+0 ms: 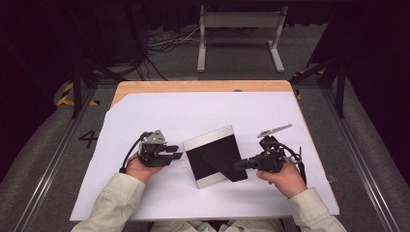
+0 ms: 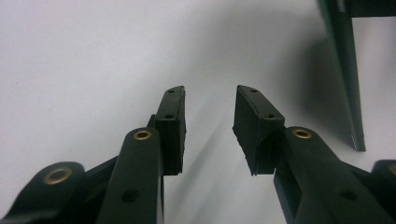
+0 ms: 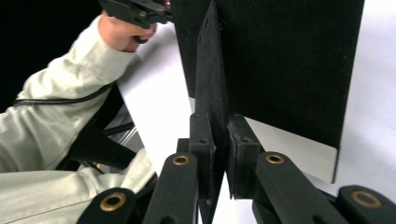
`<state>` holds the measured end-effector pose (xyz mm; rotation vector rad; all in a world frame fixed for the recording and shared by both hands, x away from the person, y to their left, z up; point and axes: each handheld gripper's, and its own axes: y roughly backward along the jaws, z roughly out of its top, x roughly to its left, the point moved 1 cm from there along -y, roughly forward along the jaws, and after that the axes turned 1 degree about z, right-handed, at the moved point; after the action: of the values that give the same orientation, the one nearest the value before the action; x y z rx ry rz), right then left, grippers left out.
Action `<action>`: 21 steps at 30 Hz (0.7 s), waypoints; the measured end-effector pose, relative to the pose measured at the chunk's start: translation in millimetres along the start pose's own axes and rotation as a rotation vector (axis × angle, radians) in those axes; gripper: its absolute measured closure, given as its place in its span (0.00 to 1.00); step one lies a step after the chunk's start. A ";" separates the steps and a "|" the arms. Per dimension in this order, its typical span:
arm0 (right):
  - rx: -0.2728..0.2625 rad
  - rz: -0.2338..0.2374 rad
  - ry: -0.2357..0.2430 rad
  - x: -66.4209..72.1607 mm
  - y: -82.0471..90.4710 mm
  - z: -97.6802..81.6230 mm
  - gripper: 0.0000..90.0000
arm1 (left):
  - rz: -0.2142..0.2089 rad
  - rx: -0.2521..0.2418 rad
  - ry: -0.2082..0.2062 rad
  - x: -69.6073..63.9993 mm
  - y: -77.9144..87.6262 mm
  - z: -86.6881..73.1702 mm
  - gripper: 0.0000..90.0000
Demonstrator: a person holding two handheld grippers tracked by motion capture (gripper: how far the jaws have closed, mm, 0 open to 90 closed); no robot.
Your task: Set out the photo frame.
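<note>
Two hand-held grippers are at work over a wooden desk (image 1: 203,86) covered by a large white paper sheet (image 1: 159,116). At the centre of the sheet lies a flat black rectangular panel with a silver-white border (image 1: 212,155), turned at an angle to the desk edge. A thin black flap of stiff felt-like material (image 3: 211,70) stands out from the panel's black face. The right hand-held gripper (image 3: 220,154) is clenched on this flap: the flap runs edge-on between the two pads, and both pads press against it. In the high view, this gripper (image 1: 241,164) reaches onto the panel's right part from the person's right hand (image 1: 285,178). The left hand-held gripper (image 2: 209,130) is released, its pads apart with only white paper between them. It rests on the sheet just beside the panel's left edge (image 1: 176,155), not touching it.
</note>
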<state>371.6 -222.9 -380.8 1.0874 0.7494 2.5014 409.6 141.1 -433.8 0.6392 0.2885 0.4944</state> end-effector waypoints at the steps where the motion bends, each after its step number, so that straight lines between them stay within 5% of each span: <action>1: -0.003 0.012 0.006 1.0 0.2 0.1 0.94 | 0.002 -0.001 -0.003 0.3 0.1 0.1 0.71; 6: -0.010 0.068 0.024 3.8 -0.1 0.5 0.97 | 0.003 -0.002 -0.004 0.8 0.3 -0.2 0.71; 21: -0.049 0.071 0.088 15.9 -1.1 1.2 0.98 | 0.009 0.002 0.001 1.5 0.1 -0.8 0.71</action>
<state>361.9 -214.1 -371.4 1.0107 0.6809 2.6277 410.5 142.3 -434.5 0.6427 0.2876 0.5031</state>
